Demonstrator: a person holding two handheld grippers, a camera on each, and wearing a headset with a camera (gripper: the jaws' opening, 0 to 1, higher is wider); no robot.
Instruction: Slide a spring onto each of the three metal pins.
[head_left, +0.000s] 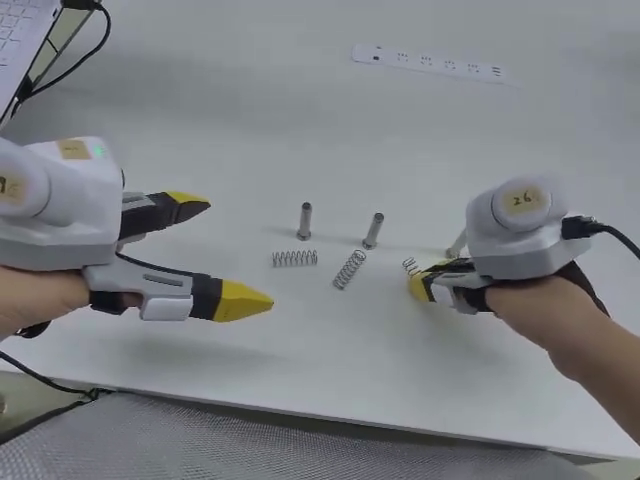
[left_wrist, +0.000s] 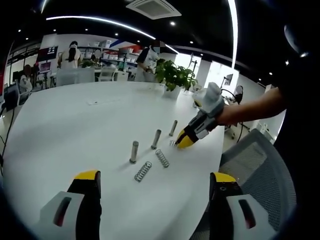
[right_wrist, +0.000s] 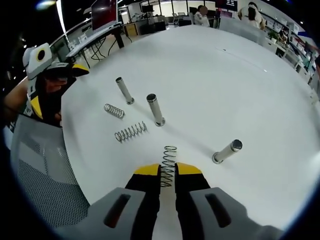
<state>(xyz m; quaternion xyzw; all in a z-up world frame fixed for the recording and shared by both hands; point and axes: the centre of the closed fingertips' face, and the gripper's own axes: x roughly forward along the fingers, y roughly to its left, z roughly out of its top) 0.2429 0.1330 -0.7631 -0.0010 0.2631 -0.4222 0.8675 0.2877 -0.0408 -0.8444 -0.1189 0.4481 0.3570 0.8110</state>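
Note:
Three metal pins stand on the white table: one at the left (head_left: 305, 220) (right_wrist: 124, 90), one in the middle (head_left: 374, 229) (right_wrist: 155, 109), and a third (head_left: 456, 243) (right_wrist: 227, 151) partly behind my right gripper. Two springs (head_left: 294, 258) (head_left: 349, 269) lie loose in front of the first two pins. My right gripper (head_left: 418, 283) (right_wrist: 168, 172) is shut on a third spring (right_wrist: 169, 160) (head_left: 409, 265), low over the table near the right pin. My left gripper (head_left: 225, 252) (left_wrist: 155, 195) hovers open to the left of the pins, holding nothing.
A white power strip (head_left: 428, 62) lies at the far side of the table. A laptop (head_left: 20, 40) and a black cable (head_left: 85, 50) sit at the far left corner. The table's front edge (head_left: 300, 405) runs close below the grippers, with a mesh chair beyond it.

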